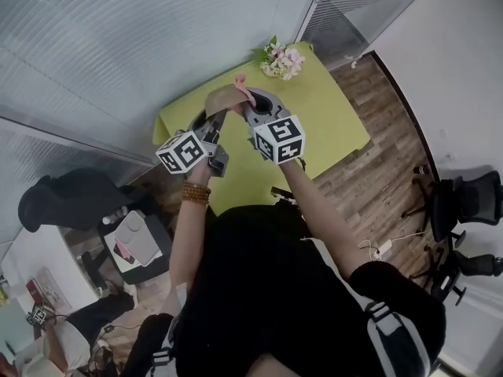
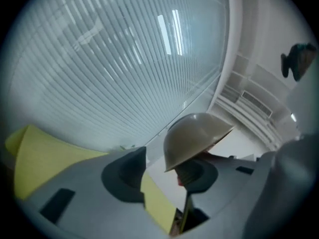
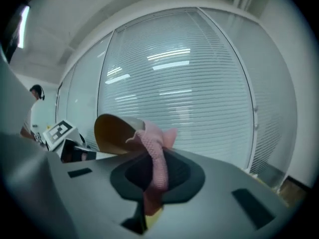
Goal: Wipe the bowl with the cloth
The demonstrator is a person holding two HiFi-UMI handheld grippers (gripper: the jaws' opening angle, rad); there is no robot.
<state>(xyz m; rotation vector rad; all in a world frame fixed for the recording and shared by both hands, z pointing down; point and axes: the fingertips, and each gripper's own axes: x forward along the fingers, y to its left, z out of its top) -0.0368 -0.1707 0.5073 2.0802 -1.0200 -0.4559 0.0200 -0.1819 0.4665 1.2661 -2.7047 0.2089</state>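
Observation:
Above the green table [image 1: 330, 124] a tan bowl [image 1: 224, 99] is up in the air, tilted. In the left gripper view the bowl [image 2: 194, 138] caps the right finger; the left pad [image 2: 127, 173] stands clear of its outer wall, so my left gripper [image 2: 160, 169] is open with the wall between the jaws. My right gripper [image 3: 154, 171] is shut on a pink cloth [image 3: 152, 143] whose top touches the bowl's rim [image 3: 112, 131]. From the head view the left gripper [image 1: 211, 120], right gripper [image 1: 245, 110] and cloth [image 1: 242, 81] sit close together.
A bunch of pale flowers [image 1: 281, 60] lies at the table's far corner. Glass walls with blinds run behind the table. Office chairs [image 1: 464, 199] stand on the wooden floor to the right, dark bags [image 1: 63, 199] to the left. A person [image 3: 32, 108] stands far left in the right gripper view.

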